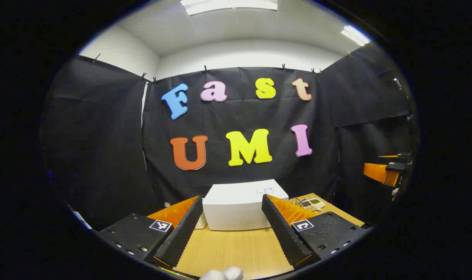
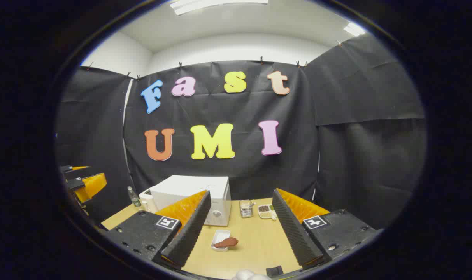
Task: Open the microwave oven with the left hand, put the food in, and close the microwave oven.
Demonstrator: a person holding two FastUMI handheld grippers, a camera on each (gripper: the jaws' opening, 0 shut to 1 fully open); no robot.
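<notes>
Both claws, left (image 1: pixel 232 227) and right (image 2: pixel 239 227), wide open, empty, well short of shut boxy white microwave (image 2: pixel 193 198); left could miss door, right could tip small white tray with reddish food (image 2: pixel 223 242) on wooden desk (image 2: pixel 255 249) before microwave.

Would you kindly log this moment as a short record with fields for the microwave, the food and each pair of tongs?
microwave: white microwave at the back of the wooden table, door closed
food: reddish-brown piece on a small white tray, on the table in front of the microwave
left tongs: open, holding nothing, pointed at the microwave
right tongs: open, holding nothing, above the tray
step: door not yet opened
</notes>
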